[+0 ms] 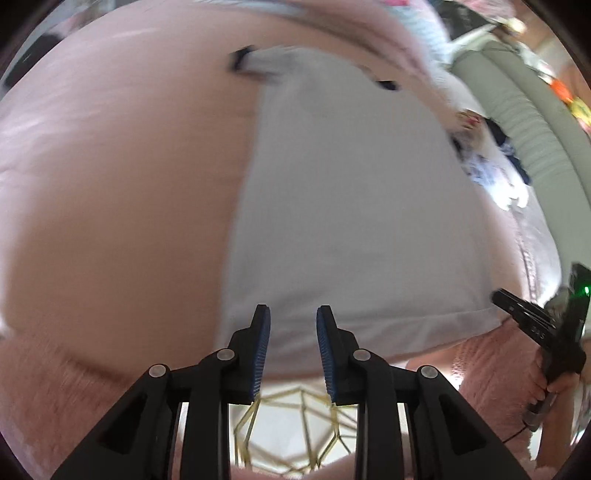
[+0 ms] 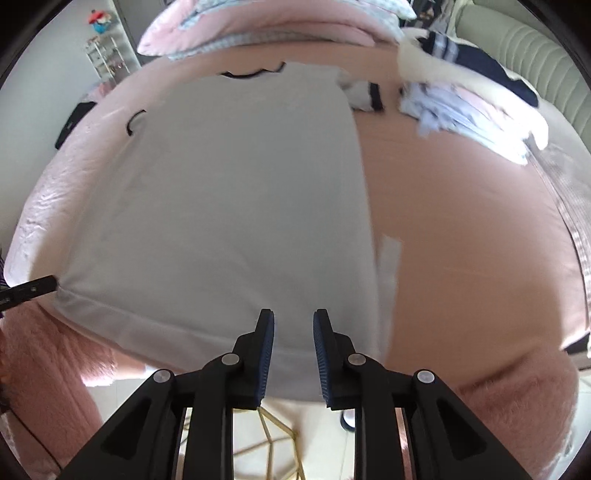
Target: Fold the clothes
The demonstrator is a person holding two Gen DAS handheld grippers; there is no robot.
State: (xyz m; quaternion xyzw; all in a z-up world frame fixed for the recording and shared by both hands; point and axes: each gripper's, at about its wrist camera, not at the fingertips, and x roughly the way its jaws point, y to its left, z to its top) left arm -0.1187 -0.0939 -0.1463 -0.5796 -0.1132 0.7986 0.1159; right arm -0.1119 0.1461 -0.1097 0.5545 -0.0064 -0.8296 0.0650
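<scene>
1. Blue-padded fingers of the left gripper stand a narrow gap apart over the near hem of a white T-shirt, nothing pinched between them.
2. Right gripper hangs likewise over the same hem, jaws narrowly parted and empty.
3. White T-shirt lies flat on a pink bed, its black-trimmed collar at the far end.
4. Folded clothes sit piled far right; pink bedding is stacked beyond.
</scene>
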